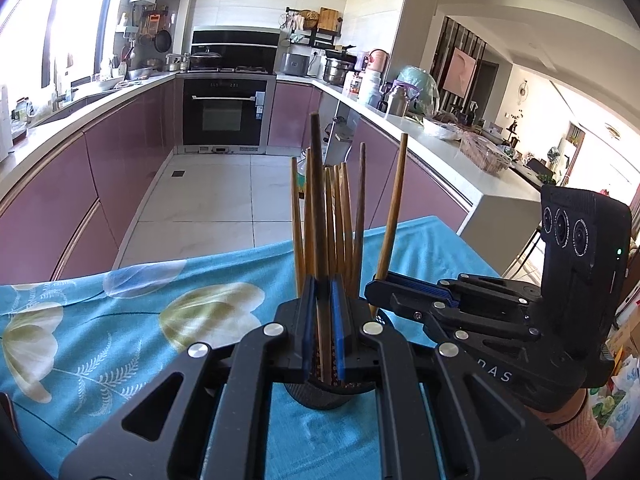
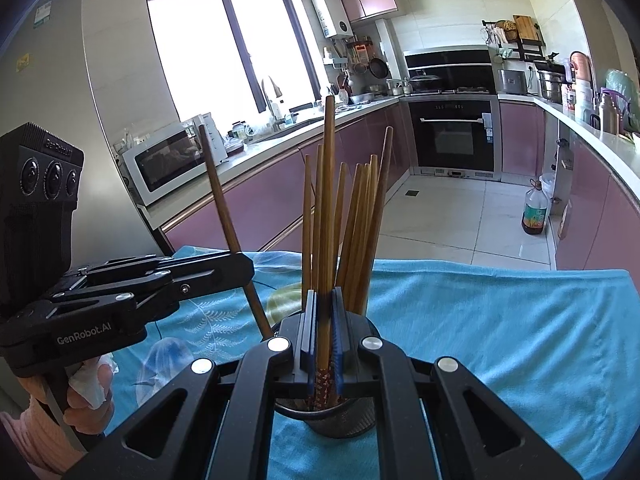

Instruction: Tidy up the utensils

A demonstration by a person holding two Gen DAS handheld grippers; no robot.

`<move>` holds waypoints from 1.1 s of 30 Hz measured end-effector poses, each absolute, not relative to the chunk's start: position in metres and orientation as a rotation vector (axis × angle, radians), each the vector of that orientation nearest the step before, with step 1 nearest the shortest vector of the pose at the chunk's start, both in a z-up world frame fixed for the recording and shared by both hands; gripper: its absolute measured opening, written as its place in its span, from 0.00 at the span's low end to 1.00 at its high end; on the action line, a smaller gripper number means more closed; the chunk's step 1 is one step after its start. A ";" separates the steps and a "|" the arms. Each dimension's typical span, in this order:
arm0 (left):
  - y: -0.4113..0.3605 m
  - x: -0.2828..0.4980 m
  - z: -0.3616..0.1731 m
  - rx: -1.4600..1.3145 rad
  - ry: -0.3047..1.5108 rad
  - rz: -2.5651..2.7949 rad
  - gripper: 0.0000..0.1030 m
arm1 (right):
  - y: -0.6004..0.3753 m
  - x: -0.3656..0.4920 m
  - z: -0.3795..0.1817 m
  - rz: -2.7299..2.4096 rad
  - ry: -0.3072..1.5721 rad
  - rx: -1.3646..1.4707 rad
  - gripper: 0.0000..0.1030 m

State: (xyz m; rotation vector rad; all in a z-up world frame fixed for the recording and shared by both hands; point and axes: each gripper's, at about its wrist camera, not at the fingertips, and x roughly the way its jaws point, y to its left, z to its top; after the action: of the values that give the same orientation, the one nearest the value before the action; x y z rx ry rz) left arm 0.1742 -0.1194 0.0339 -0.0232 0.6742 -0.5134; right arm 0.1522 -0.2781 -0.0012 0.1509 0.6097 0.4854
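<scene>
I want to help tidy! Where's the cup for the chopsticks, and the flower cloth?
cup (image 2: 320, 420), right wrist view, front rim.
flower cloth (image 1: 120, 320), left wrist view, bare patch left of the cup.

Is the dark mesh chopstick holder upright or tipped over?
Upright. The dark mesh cylindrical holder stands on the blue floral cloth, rim up, with wooden chopsticks standing inside it.

Chopstick holder stands on the tablecloth over the desk, w/ a bundle of chopsticks upright in it. Each gripper pinches one chopstick above the holder: left gripper on its left side, right gripper on its right. Oven behind, across the floor.
</scene>
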 end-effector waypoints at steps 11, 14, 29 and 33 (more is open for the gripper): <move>-0.121 0.183 0.012 -0.024 0.708 -0.500 0.12 | -0.277 0.154 -0.011 0.472 0.635 0.154 0.10; -0.116 0.181 0.006 -0.035 0.712 -0.502 0.15 | -0.277 0.150 -0.014 0.470 0.637 0.151 0.12; -0.085 0.130 0.000 -0.012 0.587 -0.370 0.83 | -0.278 0.116 -0.020 0.408 0.578 0.101 0.77; -0.073 0.112 -0.003 0.009 0.543 -0.304 0.95 | -0.278 0.100 -0.025 0.367 0.533 0.080 0.94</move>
State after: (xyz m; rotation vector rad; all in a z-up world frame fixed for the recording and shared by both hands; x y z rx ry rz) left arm 0.1121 -0.0734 -0.0026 0.0090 0.5434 -0.3038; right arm 0.1003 -0.2779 -0.0247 0.0798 0.5328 0.3672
